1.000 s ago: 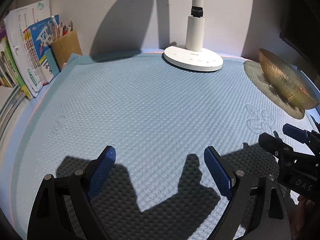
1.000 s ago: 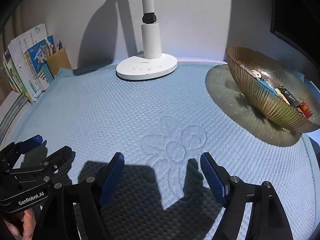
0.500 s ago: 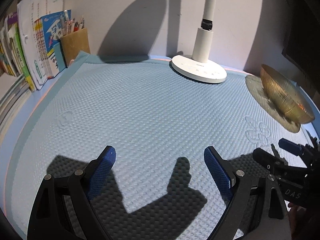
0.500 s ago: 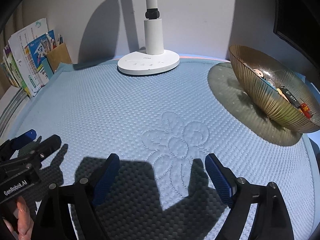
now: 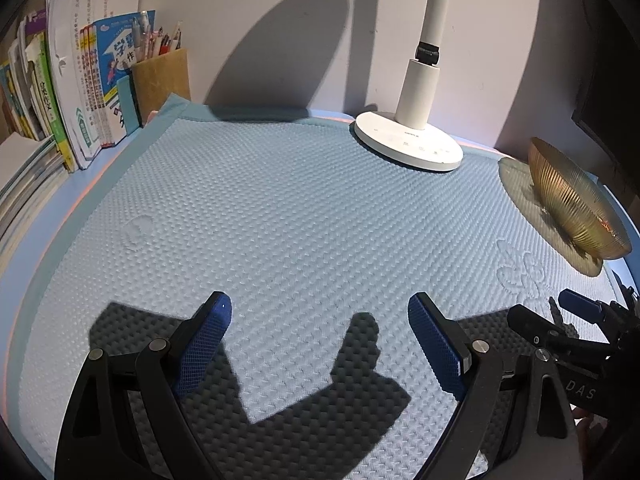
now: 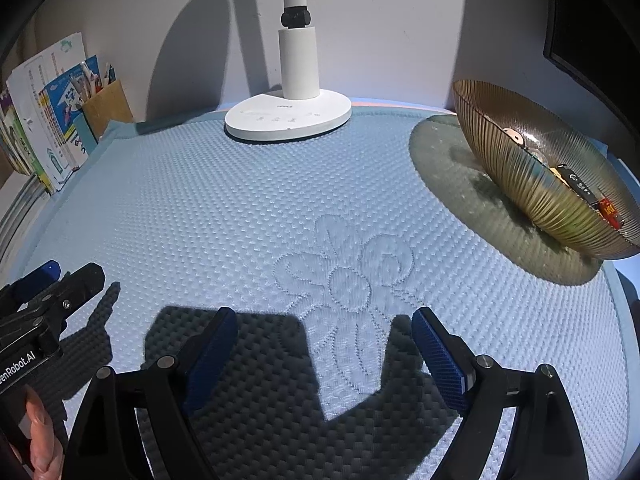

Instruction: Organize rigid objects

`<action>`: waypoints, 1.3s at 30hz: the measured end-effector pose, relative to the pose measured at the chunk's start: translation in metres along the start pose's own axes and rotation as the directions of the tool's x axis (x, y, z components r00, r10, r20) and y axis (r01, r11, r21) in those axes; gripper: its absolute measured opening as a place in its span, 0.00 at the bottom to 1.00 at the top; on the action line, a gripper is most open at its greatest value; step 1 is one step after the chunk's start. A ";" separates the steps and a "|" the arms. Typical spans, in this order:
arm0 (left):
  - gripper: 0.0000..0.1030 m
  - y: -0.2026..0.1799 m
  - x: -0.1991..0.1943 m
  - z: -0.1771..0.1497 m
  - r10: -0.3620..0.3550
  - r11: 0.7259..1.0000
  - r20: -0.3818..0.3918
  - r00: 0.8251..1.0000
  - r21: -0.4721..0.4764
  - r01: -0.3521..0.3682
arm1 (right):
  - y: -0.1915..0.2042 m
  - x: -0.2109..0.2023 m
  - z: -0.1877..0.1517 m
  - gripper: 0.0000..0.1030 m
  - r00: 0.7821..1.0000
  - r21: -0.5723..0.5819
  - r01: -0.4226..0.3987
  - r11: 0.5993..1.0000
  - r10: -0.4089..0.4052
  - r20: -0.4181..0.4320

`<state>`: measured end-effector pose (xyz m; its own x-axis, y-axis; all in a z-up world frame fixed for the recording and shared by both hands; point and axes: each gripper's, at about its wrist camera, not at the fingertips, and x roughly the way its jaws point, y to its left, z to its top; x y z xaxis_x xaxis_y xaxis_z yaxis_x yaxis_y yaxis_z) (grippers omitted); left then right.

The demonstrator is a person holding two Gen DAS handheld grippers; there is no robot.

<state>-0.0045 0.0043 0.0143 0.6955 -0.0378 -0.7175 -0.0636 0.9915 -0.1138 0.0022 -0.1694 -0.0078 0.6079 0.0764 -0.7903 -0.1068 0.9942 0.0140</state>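
left gripper [image 5: 320,340] wide open, empty | right gripper [image 6: 324,344] wide open, empty, over blue mat [image 6: 240,200] | small rigid items [image 6: 576,184] inside ribbed glass bowl [image 6: 532,196], far right | likely light, stiff, slippery; pinch across narrow sides; bowl fragile

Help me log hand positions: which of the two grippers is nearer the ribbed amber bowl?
The right gripper. The amber bowl sits close off its right side, while the left gripper is further left, toward the books.
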 end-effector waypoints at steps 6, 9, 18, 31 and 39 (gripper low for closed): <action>0.87 0.004 0.002 0.001 -0.001 1.000 -0.011 1.000 -0.003 0.001 | -0.001 -0.001 -0.001 0.85 1.000 0.000 -0.007 1.000 0.007 0.003; 0.87 0.003 0.002 0.001 0.001 1.000 -0.007 1.000 0.001 -0.001 | -0.001 -0.001 -0.001 0.85 1.000 0.002 -0.005 1.000 0.005 0.004; 0.87 0.001 0.004 0.002 -0.001 1.000 -0.023 1.000 0.007 0.001 | -0.001 -0.001 -0.002 0.85 1.000 0.003 -0.005 1.000 0.005 -0.001; 0.87 -0.002 0.010 0.003 0.000 1.000 -0.056 0.998 0.019 0.001 | -0.002 0.000 -0.001 0.85 1.000 0.004 -0.008 1.000 0.008 -0.004; 0.87 0.000 0.011 0.003 0.000 1.000 -0.065 0.998 0.025 0.001 | -0.002 0.001 -0.001 0.85 1.000 0.004 -0.011 1.000 0.011 -0.006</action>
<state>0.0057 0.0043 0.0087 0.6476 -0.0455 -0.7606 -0.0448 0.9942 -0.0977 0.0018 -0.1712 -0.0094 0.6018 0.0865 -0.7940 -0.1105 0.9936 0.0245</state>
